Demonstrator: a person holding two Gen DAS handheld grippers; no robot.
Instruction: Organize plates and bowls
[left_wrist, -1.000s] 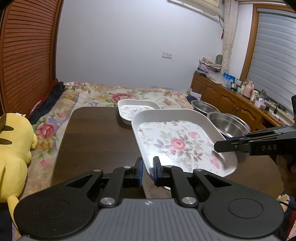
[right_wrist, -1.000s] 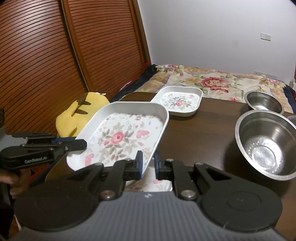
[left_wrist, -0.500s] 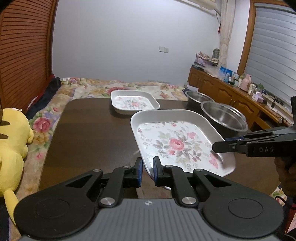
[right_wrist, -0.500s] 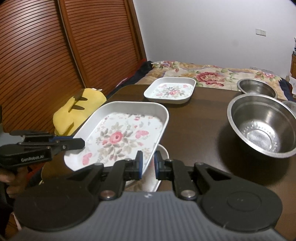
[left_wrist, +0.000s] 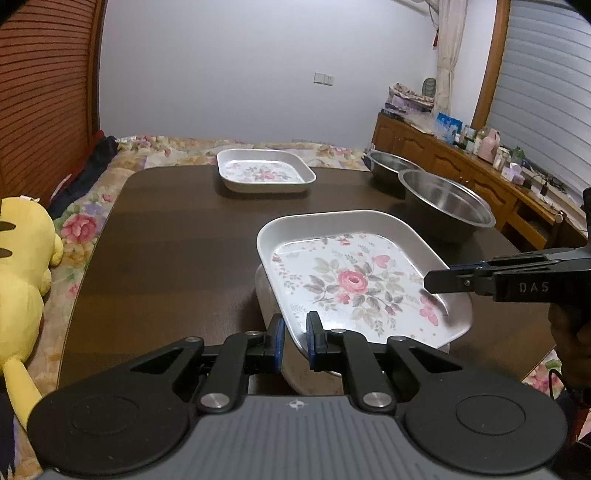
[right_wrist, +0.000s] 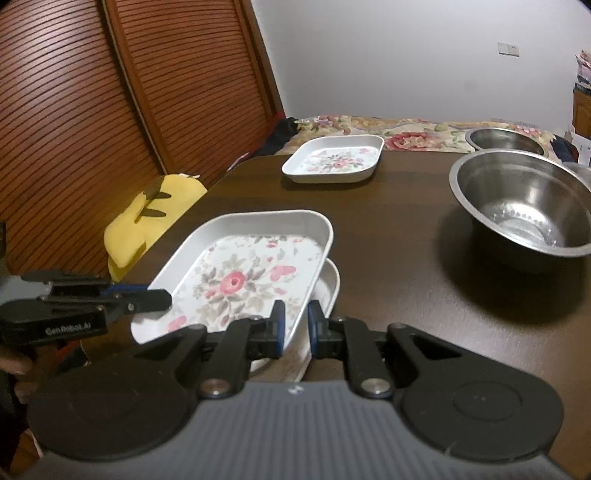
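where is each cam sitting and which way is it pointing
Left wrist: on the left gripper, facing down the table toward the far wall; right gripper and a hand show.
Right wrist: on the right gripper, facing toward the slatted doors; left gripper shows.
Shared: floral tray both clamp, far tray, steel bowls.

a dark brown wooden table (left_wrist: 177, 258) carries the dishes. a small floral plate (left_wrist: 264, 175) sits near its far edge. two steel bowls stand along the right side, the large bowl (left_wrist: 445, 203) nearer and the smaller bowl (left_wrist: 391, 164) just behind it. at the near edge another white plate (right_wrist: 327, 291) lies on the wood, mostly hidden under a lifted floral plate.
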